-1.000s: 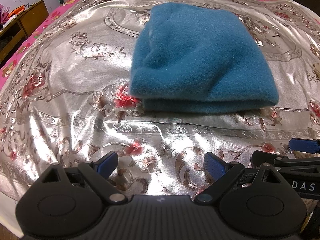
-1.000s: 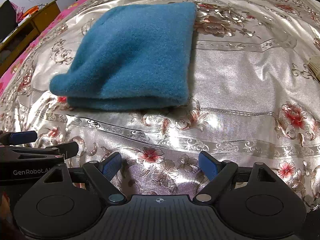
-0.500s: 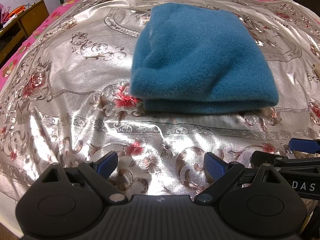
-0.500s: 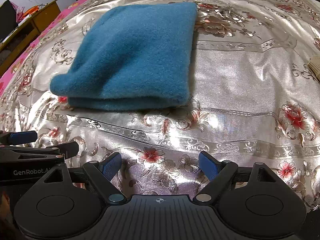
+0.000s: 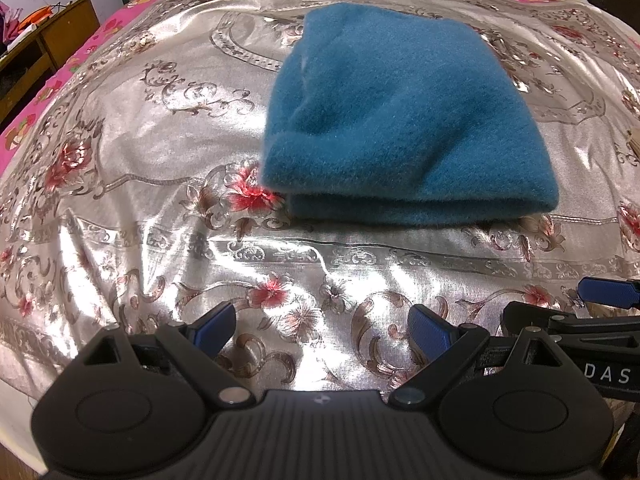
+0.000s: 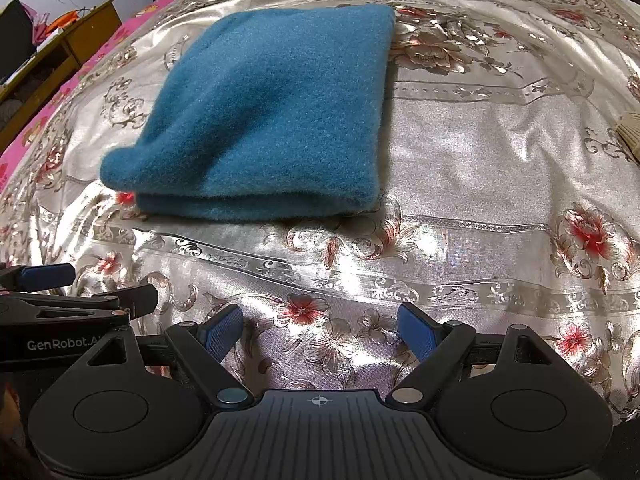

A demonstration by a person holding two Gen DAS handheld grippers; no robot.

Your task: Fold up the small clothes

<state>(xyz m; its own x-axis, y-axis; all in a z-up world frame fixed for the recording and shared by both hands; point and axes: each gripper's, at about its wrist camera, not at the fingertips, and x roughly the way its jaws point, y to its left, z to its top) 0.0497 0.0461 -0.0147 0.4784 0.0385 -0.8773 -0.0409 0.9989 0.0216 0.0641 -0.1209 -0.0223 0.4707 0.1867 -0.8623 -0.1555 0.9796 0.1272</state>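
Note:
A teal fleece garment (image 5: pixel 400 120) lies folded in a thick rectangle on the shiny silver floral bedspread (image 5: pixel 140 160), its folded edge toward me. My left gripper (image 5: pixel 322 330) hangs open over bare spread, well short of the garment's near edge, nothing between its blue pads. In the right wrist view the same garment (image 6: pixel 272 120) sits up and to the left. My right gripper (image 6: pixel 320 330) is open too, empty, over the spread below the garment's right corner. Each gripper shows at the other view's edge: the right gripper (image 5: pixel 592 308), the left gripper (image 6: pixel 72 292).
A wooden desk (image 6: pixel 52 56) with clutter stands off the bed's left side. A pink patterned sheet (image 5: pixel 80 60) borders the spread at left and back. A tan ribbed item (image 6: pixel 630 132) peeks in at the right edge. Bare spread stretches right of the garment.

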